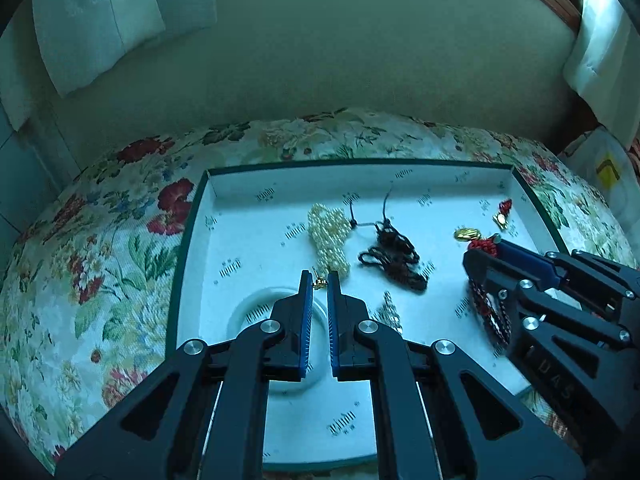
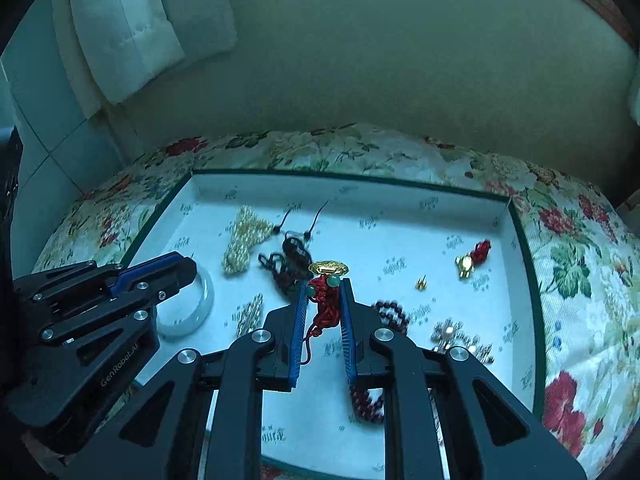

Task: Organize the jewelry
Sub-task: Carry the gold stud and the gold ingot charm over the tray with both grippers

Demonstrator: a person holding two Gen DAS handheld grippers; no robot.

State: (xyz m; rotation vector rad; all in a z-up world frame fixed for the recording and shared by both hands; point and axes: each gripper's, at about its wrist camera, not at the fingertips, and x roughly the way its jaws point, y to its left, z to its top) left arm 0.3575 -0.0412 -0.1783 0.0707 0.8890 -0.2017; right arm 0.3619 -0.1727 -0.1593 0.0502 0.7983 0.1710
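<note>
Blue-padded fingers of the right tool [image 2: 324,296] are nearly closed on a red knotted cord charm [image 2: 325,309], its two green beads and gold ingot-shaped pendant [image 2: 328,268] standing just past the fingertips and a thin red tail hanging free between the pads. It seems lifted clear of the tray [image 2: 524,240], a white-lined box lid with a dark green rim that sits on a floral bedspread [image 2: 580,264].

The left tool [image 1: 320,280] is closed as far as it goes, with a small gold earring [image 1: 319,282] pinched at its very tips, above a white bangle [image 1: 244,312] near the tray's near left corner.

Other pieces in the tray:
- a pearl strand [image 1: 330,236] and a dark brown cord [image 1: 394,258] near the middle
- dark red beads [image 2: 390,312] at the near edge
- a matching red-and-gold charm [image 2: 472,258] toward the right wall
- a loose gold stud [image 2: 421,283] and crystal pieces [image 2: 456,334]

Risks, as I judge them: the earring is held by so little that a jolt could flick it onto the patterned bedspread, where it would be hard to find. The cord's dangling tail could snag the beads below, and soft cord can slide through the pads.
</note>
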